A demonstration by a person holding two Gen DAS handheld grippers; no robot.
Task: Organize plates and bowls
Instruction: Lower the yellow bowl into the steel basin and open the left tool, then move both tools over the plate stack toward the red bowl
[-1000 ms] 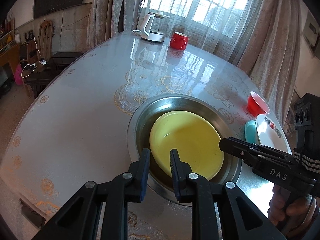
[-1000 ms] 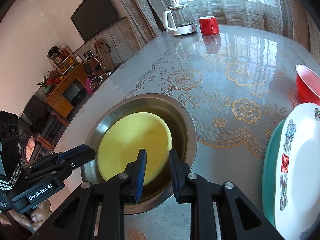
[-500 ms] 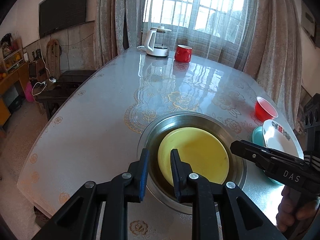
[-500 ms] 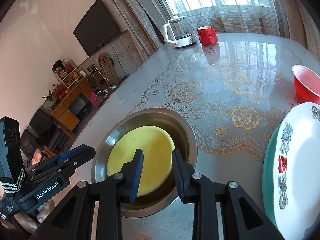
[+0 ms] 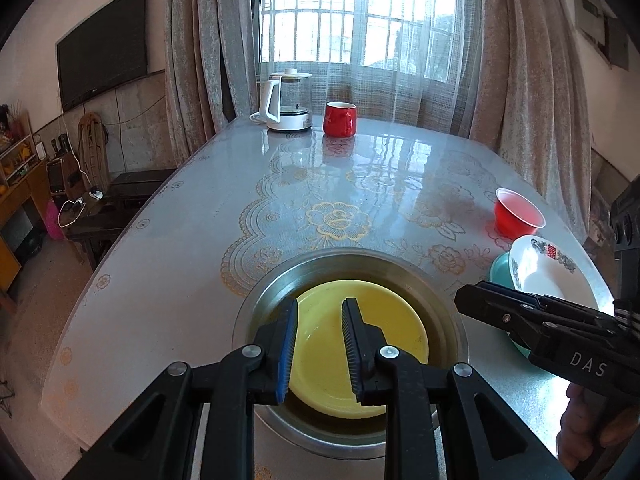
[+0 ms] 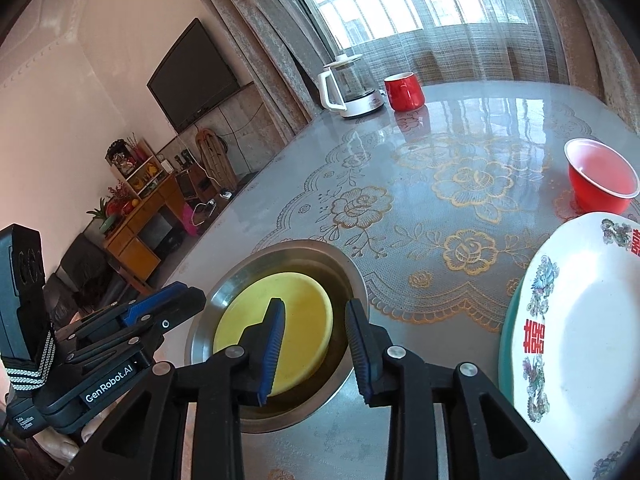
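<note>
— So, how many dishes do you count on the tabletop [image 5: 192, 216]?

— Five, from where I stand. One steel basin [image 5: 448, 304] near the front edge, with one yellow plate [image 5: 384, 320] lying flat inside it. To the right, one white plate [image 6: 592, 320] with a red character and flower prints sits on top of one teal dish [image 5: 500, 270]. Just behind that pair stands one red bowl [image 6: 600, 178], upright and on its own.

— And the two tools?

— Both hover above the basin's near side, touching nothing. The left gripper [image 5: 318, 350] has its jaws parted with nothing between them; the right gripper [image 6: 316, 350] is spread a bit wider, also holding nothing.

— Anything else up there?

— Two things at the far end by the window: one white kettle [image 5: 286, 100] and one red mug [image 5: 340, 119], side by side, well apart from the dishes.
</note>
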